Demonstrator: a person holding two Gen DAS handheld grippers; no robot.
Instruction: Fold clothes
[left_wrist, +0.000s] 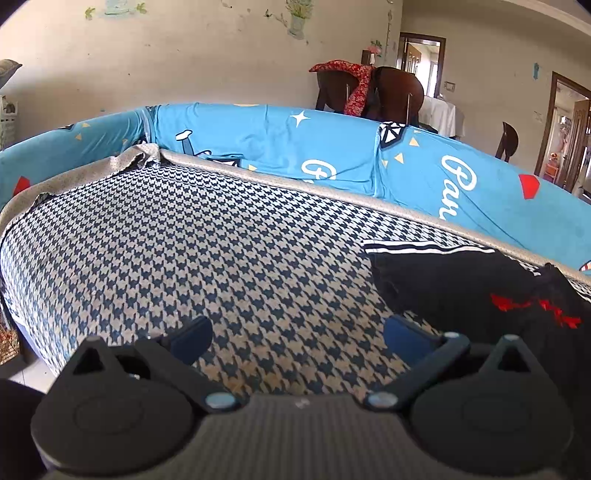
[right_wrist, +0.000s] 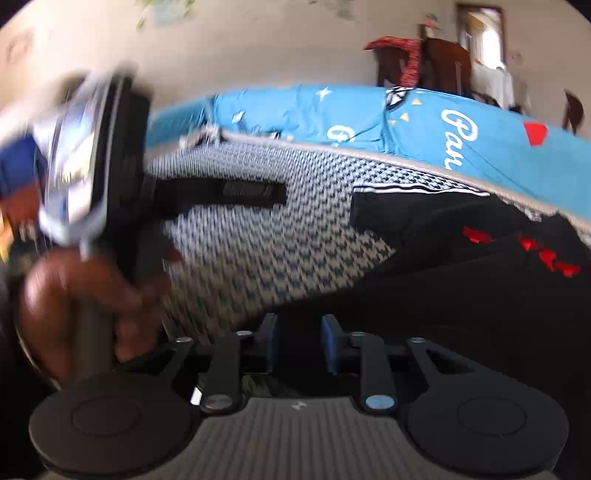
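Houndstooth sofa seat carries the black garment near its right edge, left gripper fingers spread, right gripper fingers narrowly parted, neither holding cloth.

A black garment with a white-striped hem and red markings is lying rumpled on the houndstooth cover, spreading across its right side, its far edge resting just beside the cover's pale border.

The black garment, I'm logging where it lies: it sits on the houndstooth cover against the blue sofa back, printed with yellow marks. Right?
Not quite: the marks on the black garment are red, not yellow, as the left wrist view shows. It does lie on the houndstooth cover by the blue sofa back.
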